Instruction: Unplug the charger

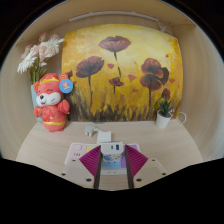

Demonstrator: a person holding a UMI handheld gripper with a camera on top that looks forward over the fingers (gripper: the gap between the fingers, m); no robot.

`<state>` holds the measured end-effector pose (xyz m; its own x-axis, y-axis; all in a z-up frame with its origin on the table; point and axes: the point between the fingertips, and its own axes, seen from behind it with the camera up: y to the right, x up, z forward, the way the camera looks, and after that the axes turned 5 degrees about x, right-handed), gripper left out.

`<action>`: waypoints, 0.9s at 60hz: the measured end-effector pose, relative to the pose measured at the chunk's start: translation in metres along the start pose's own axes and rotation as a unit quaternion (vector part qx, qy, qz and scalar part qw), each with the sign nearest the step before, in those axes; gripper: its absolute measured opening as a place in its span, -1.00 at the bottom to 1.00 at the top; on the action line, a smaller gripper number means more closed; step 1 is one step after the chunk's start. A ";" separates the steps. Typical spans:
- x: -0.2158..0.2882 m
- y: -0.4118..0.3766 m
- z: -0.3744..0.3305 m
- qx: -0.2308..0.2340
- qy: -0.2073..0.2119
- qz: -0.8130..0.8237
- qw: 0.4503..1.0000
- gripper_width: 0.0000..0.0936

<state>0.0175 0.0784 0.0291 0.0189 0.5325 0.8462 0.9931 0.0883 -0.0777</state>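
1. Gripper (113,172): two fingers with magenta pads (93,160) are showing nearest the camera, spread apart and pinching nothing.
2. One white charger (112,154) is sitting between the fingertips, plugged into one white power strip (80,152) lying on the wooden table (40,150); whether the pads are touching it is unclear.
3. One small white object (98,133) is lying just beyond.
4. Farther back: one red figurine (51,102), one vase of pale flowers (38,55), one small potted plant (165,113), all standing by the wall.
5. One poppy painting (125,72) is hanging behind.
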 end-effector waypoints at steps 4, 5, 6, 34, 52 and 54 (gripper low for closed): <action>-0.001 -0.003 0.000 0.001 -0.002 0.004 1.000 -0.33; -0.001 -0.003 0.000 -0.001 -0.003 0.006 1.000 -0.37; -0.001 -0.003 0.000 -0.003 -0.004 0.008 1.000 -0.37; 0.270 0.039 -0.102 -0.012 0.188 -0.018 0.982 -0.57; 0.087 0.159 -0.066 -0.062 0.017 0.041 0.997 -0.58; 0.065 0.166 -0.061 -0.063 -0.002 0.046 0.997 -0.58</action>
<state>0.1912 0.0766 0.1036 0.1105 0.5368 0.8365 0.9938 -0.0679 -0.0877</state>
